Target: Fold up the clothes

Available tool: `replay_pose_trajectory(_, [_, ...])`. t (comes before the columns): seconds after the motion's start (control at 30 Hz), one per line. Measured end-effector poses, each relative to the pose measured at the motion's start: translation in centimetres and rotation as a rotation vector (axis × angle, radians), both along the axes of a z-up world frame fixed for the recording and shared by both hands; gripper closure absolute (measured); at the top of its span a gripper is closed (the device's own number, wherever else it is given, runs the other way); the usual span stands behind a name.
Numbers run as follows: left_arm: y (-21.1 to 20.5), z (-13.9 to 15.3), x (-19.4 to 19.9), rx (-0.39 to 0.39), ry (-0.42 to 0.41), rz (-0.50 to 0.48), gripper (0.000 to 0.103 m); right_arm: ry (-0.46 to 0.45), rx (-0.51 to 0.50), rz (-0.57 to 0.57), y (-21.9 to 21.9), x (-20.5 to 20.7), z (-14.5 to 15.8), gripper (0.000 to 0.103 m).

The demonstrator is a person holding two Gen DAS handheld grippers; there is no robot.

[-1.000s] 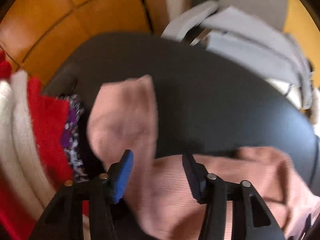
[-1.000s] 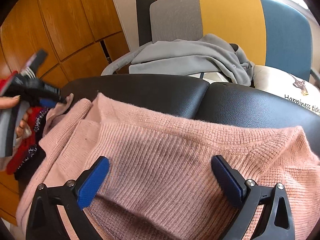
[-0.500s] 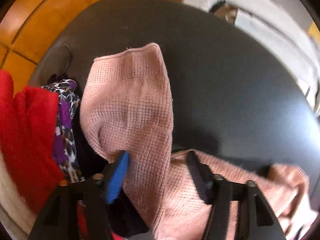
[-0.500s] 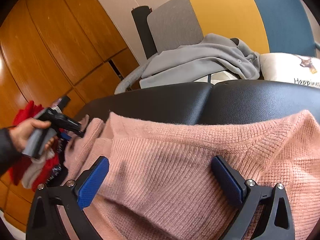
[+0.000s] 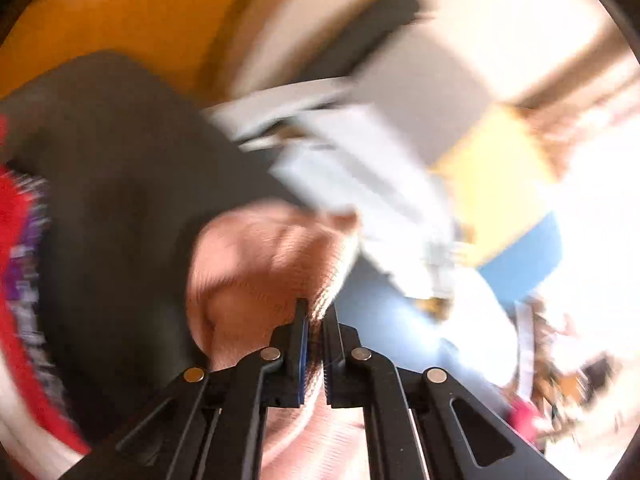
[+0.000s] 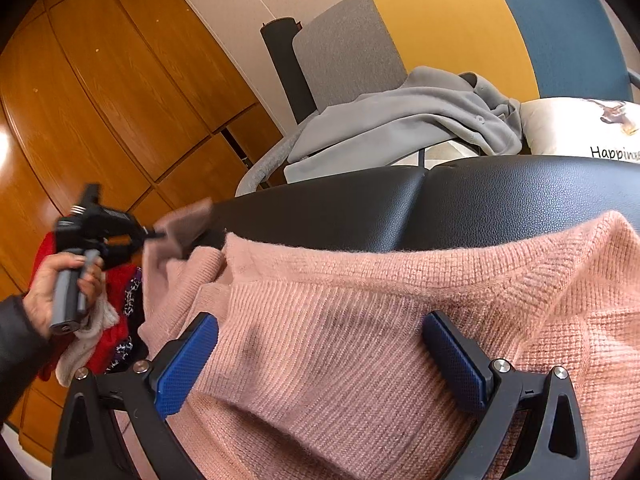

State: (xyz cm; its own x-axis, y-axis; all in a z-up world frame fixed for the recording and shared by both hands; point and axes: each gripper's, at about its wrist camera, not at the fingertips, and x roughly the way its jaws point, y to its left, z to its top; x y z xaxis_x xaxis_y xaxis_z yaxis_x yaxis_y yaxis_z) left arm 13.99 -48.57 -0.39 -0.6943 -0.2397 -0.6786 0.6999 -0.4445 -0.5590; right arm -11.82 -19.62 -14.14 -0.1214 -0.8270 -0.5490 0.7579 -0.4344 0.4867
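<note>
Pinching the ribbed pink knit sweater (image 6: 360,320), the left hand-held gripper (image 5: 314,320) has just closed; the right (image 6: 320,360) gapes.

The pink sweater (image 6: 360,340) is soft ribbed knit. Beneath it the black cushion (image 6: 500,196) looks like grained, slightly glossy leather. The cabinet doors (image 6: 120,92) are shiny varnished wood. The grey garment (image 6: 400,120) is matt fleece.

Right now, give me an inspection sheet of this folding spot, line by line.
Surface: black padded bench.
Job's things: pink sweater spread on it, sleeve lifted.
Clutter: red and patterned clothes at the bench's left end.
Grippers: left gripper has just closed, shut on the sleeve; right gripper open over the sweater.
Cables: nothing seen.
Surroundings: grey garment and pillow on a chair; wooden cabinets.
</note>
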Motion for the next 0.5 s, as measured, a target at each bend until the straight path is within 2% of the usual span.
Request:
replay_pose_trajectory(0.03, [2.0,0.9,-0.9,-0.037,0.054,-0.075,0.099,-0.004,-0.004,0.0,0.1,-0.1,0.0,0.0])
replay_pose_trajectory(0.1, [4.5,1.8,-4.0,-0.038,0.125,-0.196,0.098,-0.014,-0.014,0.001,0.2,-0.2,-0.1,0.0])
replay_pose_trajectory(0.2, [9.3,1.1,-7.0,-0.081,0.147,-0.348,0.098,-0.022,-0.021,0.002,0.3,-0.3,-0.1,0.0])
replay_pose_trajectory(0.27, [13.1,-0.1,-8.3,-0.092,0.115,-0.445,0.098,-0.024,-0.023,0.003,0.4,-0.4,-0.1,0.0])
replay_pose_trajectory(0.37, [15.1,-3.8,-11.9,-0.085,0.047,-0.514,0.098,-0.027,-0.025,0.004,0.4,-0.4,-0.1,0.0])
replay_pose_trajectory(0.4, [15.7,-4.7,-11.8,-0.082,0.035,-0.515,0.096,-0.029,-0.027,0.004,0.4,-0.4,-0.1,0.0])
replay_pose_trajectory(0.5, [19.0,-4.5,-8.8,-0.1,0.003,-0.496,0.083,-0.04,-0.038,0.005,0.5,-0.5,-0.2,0.0])
